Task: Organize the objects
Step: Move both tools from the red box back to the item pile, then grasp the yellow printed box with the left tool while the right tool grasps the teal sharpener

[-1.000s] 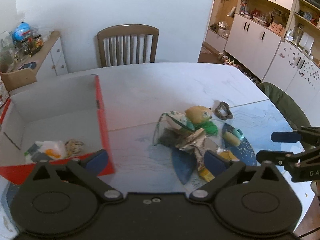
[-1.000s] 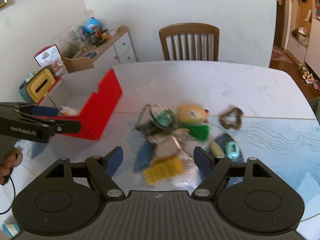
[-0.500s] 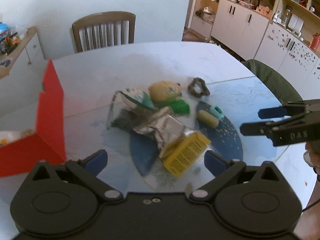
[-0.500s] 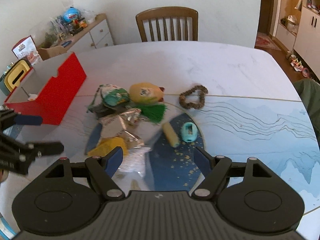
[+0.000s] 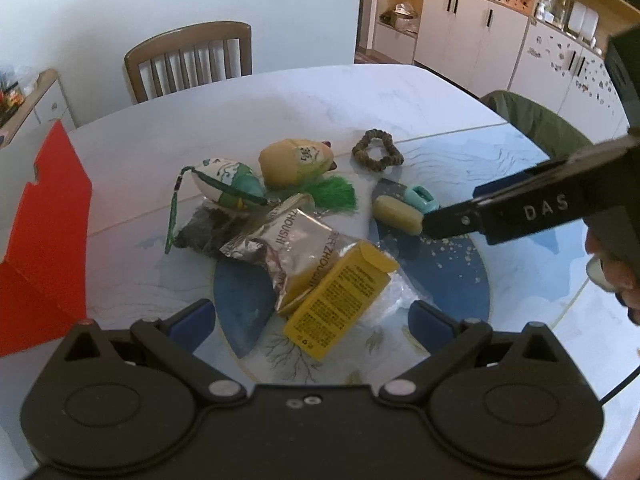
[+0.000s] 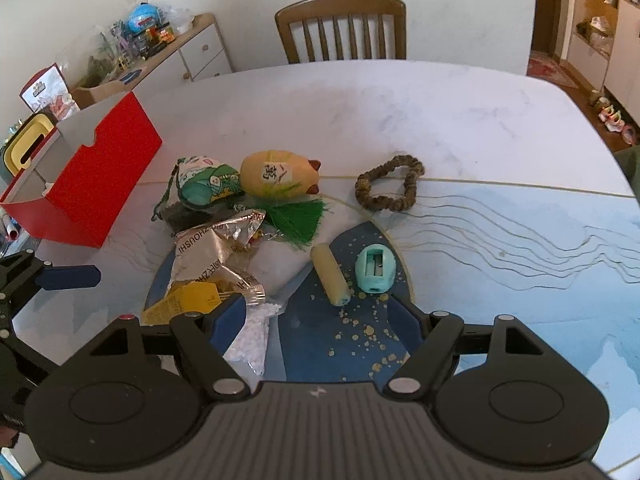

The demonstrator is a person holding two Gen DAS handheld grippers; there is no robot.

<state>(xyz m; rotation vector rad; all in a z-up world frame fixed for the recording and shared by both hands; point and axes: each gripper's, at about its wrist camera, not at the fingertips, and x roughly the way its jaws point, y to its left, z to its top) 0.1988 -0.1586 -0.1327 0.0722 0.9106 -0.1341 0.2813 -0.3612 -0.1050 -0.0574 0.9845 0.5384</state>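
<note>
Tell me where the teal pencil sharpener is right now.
In the right wrist view, the teal pencil sharpener lies on the table's blue patch, right of the yellow roll, below the brown scrunchie.

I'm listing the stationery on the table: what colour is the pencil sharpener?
The pencil sharpener is light teal; the right wrist view shows it best.

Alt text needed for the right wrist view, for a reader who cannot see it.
The open right gripper hovers over a marble-patterned table, framing a pale yellow cylinder and a teal pencil sharpener. To their left lie a crumpled silver foil packet, a yellow carton and a green tassel; a red open box stands farther left.
</note>
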